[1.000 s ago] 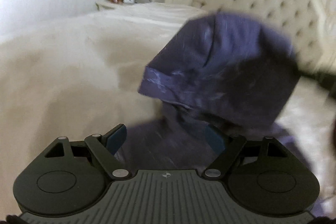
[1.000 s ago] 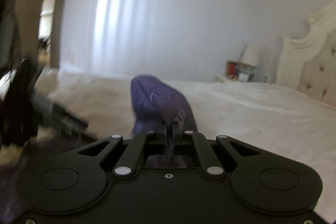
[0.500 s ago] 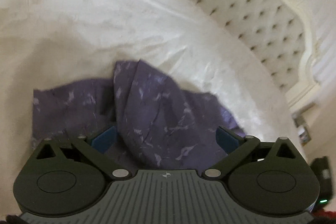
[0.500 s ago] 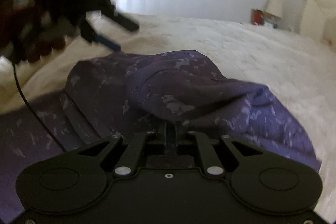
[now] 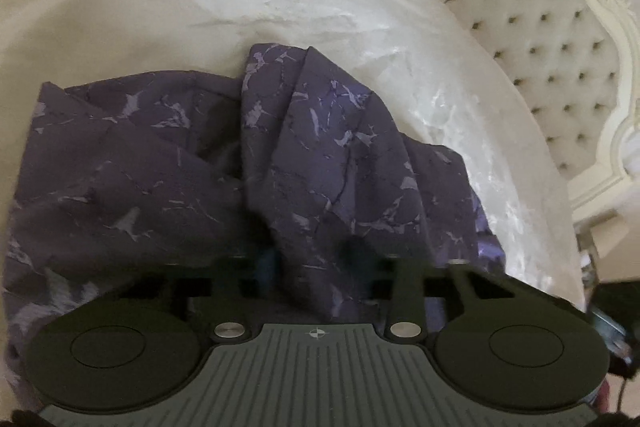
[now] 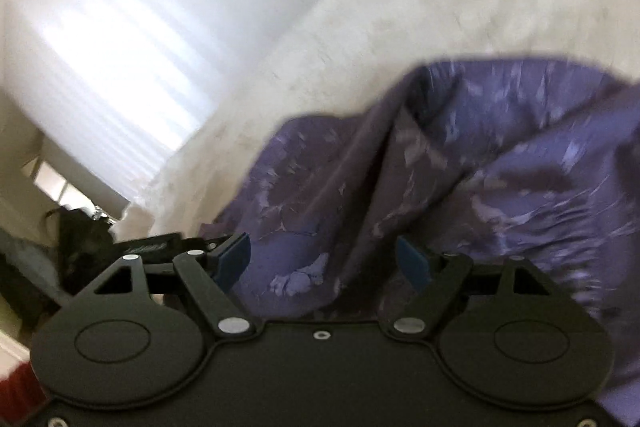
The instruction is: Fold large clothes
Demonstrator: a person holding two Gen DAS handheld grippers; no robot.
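The purple garment [image 5: 320,155] lies bunched on the bed [image 5: 160,7], one raised fold running toward the headboard [image 5: 540,27]. The left gripper [image 5: 312,259] is blurred, its state unclear; the right gripper [image 6: 326,259] is spread wide over the cloth.

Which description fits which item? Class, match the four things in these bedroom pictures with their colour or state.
Items:
1. garment
2. headboard
3. right tool
4. bedspread

Descriptions:
A. open, blue pads apart
B. purple with pale streaks
C. cream, button-tufted
D. plain whitish, lying under the cloth

Pairs: 1-B, 2-C, 3-A, 4-D
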